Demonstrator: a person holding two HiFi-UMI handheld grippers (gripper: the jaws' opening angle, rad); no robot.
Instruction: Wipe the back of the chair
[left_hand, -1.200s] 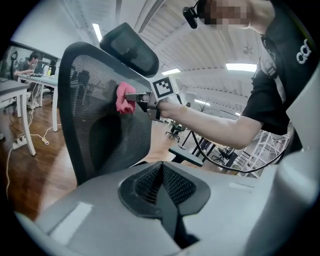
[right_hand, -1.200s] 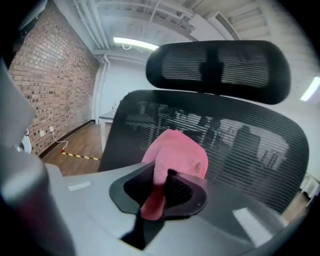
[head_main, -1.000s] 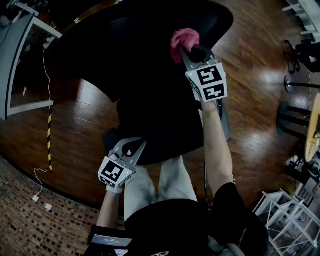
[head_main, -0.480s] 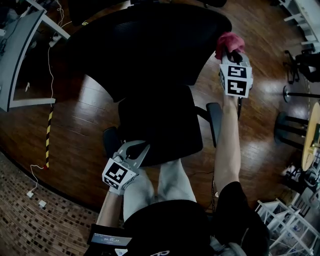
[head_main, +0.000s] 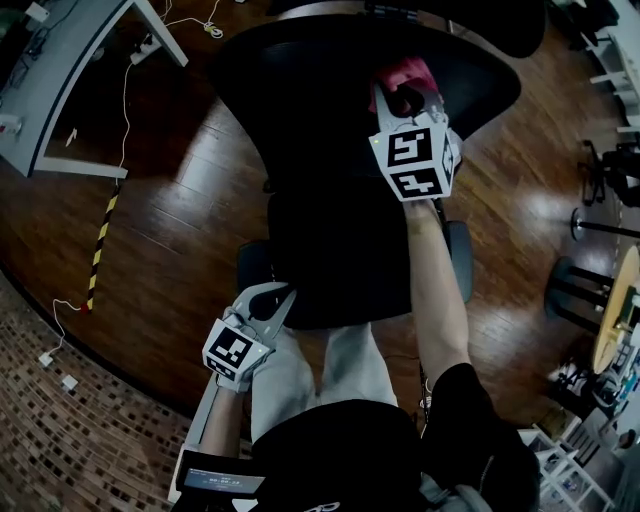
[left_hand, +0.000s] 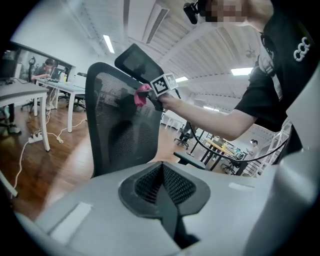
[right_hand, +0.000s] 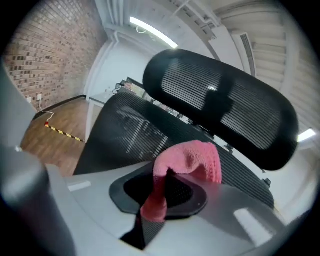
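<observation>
A black mesh office chair stands in front of me, its backrest (head_main: 310, 90) at the top of the head view and its seat (head_main: 340, 250) below. My right gripper (head_main: 402, 98) is shut on a pink cloth (head_main: 407, 72) and holds it against the upper right of the backrest. In the right gripper view the cloth (right_hand: 192, 157) bulges out of the jaws against the mesh (right_hand: 130, 135), below the headrest (right_hand: 220, 105). My left gripper (head_main: 268, 296) hangs shut and empty by the seat's front left corner. Its own view looks at the backrest (left_hand: 117, 130) and the cloth (left_hand: 142, 95).
Armrests (head_main: 459, 260) flank the seat. A grey desk (head_main: 60, 90) with floor cables (head_main: 125, 90) stands at the upper left. Yellow-black tape (head_main: 100, 250) runs along the wood floor. Other chair bases (head_main: 600, 190) and a white rack (head_main: 580, 480) sit at the right.
My right gripper has carried the pink cloth from the backrest's right edge leftward onto the mesh. The left gripper has stayed by the seat.
</observation>
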